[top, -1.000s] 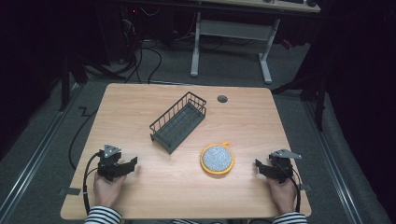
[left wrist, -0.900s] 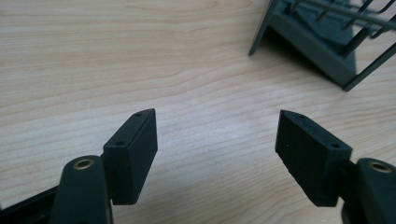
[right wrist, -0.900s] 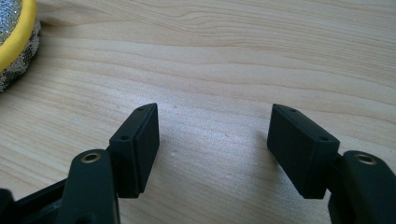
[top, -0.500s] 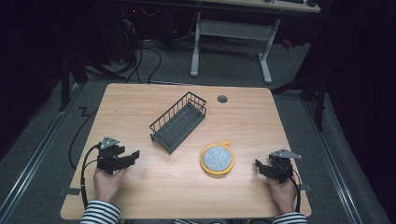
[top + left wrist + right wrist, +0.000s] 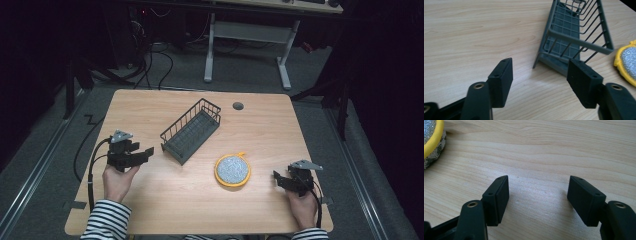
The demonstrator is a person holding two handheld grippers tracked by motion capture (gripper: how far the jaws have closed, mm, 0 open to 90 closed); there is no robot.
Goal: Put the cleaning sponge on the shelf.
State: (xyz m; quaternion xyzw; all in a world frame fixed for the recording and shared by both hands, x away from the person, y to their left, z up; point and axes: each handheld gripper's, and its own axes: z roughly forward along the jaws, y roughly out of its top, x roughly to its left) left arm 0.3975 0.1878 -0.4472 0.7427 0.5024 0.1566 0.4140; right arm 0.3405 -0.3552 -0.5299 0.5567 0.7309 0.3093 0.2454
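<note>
Black jaws of the left tool [image 5: 540, 80] stand spread with nothing between them, and they have just been closing a little. This tool is lifted off the bench [image 5: 150, 107] and points at the near short end of the basket [image 5: 571, 40], which lies just ahead of it, not touching. In the high view the left tool [image 5: 145, 152] sits just beside the lower left corner of the basket [image 5: 191, 131].

The right tool [image 5: 537, 195] is also spread and empty, and it rests low over bare wood at the right front part of the bench. A round scrubber [image 5: 232, 170] with a yellow rim lies between the two tools, closer to the basket and apart from it.

I judge that the step in hand is the reach of the left tool to the basket. To do it well, the jaws should come one inside and one outside the grey top rail of the near end, and only then press together. The wire sides are thin and the basket is light, so a push before the grip could slide it along the bench. A slow straight approach is better.
</note>
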